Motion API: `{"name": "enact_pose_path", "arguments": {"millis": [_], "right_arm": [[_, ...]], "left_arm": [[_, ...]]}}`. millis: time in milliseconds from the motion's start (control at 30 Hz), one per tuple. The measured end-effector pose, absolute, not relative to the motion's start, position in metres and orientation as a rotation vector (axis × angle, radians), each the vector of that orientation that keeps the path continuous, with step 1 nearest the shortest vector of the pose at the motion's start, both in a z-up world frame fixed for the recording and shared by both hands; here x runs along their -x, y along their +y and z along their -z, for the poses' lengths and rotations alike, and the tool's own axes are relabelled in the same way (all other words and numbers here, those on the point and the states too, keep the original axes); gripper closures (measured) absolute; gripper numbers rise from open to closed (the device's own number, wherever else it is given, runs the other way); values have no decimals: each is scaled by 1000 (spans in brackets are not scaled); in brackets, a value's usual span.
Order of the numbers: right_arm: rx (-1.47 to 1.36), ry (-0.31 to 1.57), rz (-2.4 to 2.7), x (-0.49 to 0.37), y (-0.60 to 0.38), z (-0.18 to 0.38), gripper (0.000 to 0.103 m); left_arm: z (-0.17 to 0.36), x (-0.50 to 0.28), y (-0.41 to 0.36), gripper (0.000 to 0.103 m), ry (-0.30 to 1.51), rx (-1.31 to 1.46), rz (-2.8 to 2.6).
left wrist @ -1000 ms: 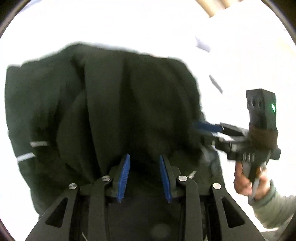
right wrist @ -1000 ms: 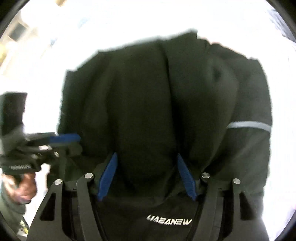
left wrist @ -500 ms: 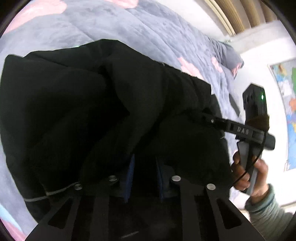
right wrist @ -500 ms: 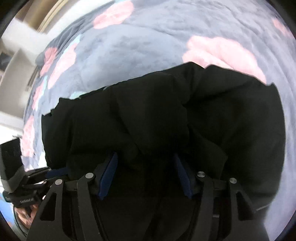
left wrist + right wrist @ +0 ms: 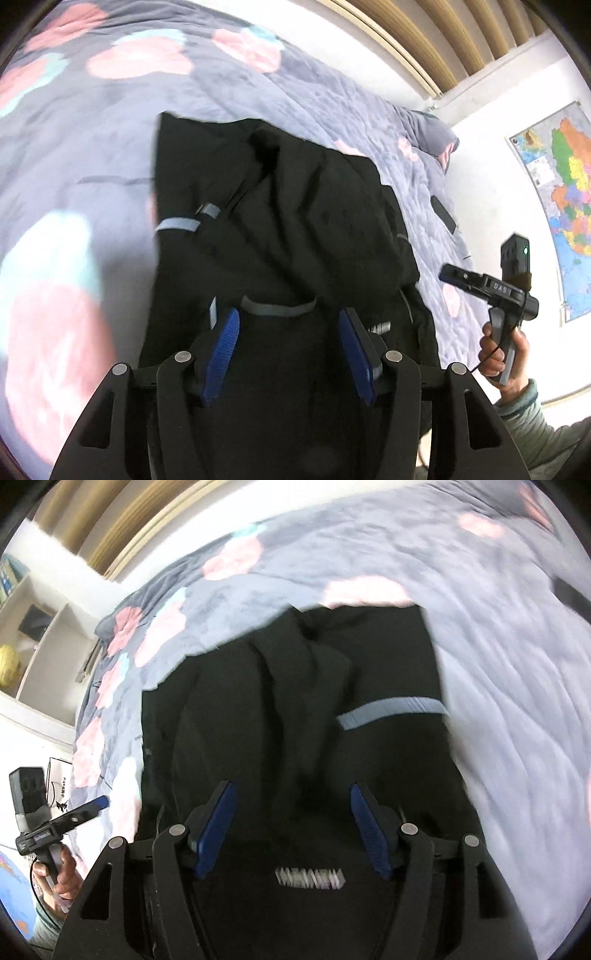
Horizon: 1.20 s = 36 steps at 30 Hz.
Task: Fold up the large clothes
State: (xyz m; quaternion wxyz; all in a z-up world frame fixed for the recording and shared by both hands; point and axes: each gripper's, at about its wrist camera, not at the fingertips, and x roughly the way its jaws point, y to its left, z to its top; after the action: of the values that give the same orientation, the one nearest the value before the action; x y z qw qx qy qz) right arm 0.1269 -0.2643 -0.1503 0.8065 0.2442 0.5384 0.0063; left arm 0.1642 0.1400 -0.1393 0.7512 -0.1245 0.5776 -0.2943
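Jacket point(image 5: 280, 229) lies bunched on the flowered bedspread point(image 5: 110, 122) — let go, I'd guess, to settle the fold. Left gripper point(image 5: 290, 350) and right gripper point(image 5: 291, 830) hover above it, jaws opening, pads clamping nothing.

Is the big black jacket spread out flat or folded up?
Folded up. The black jacket lies doubled over itself in a rumpled bundle on the flowery bedspread, its grey stripes wrapped around the sides.

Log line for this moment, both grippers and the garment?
left gripper: opening, empty | right gripper: opening, empty | black jacket: folded on bedspread
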Motion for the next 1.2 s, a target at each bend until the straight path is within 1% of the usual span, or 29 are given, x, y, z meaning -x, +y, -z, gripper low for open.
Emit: {"name": "enact_pose_path", "arguments": {"millis": [200, 400, 500, 700, 800, 1033, 1200], "right_arm": [[-579, 1181, 54, -43, -285, 151, 34], [-521, 1251, 93, 27, -300, 155, 34], [-514, 1296, 122, 58, -310, 168, 34], [-566, 1365, 202, 113, -340, 201, 33], [-579, 1388, 206, 133, -347, 212, 28], [-608, 1429, 171, 162, -347, 238, 28], [-655, 1446, 151, 169, -344, 251, 28]], "left_arm": [[148, -103, 190, 45, 1308, 351, 550], [183, -53, 208, 45, 1411, 344, 447], [203, -24, 224, 45, 1461, 370, 369], [223, 14, 254, 45, 1475, 430, 233], [230, 26, 267, 45, 1486, 466, 180], [255, 50, 286, 45, 1513, 624, 134], [265, 55, 280, 42, 1545, 658, 169]]}}
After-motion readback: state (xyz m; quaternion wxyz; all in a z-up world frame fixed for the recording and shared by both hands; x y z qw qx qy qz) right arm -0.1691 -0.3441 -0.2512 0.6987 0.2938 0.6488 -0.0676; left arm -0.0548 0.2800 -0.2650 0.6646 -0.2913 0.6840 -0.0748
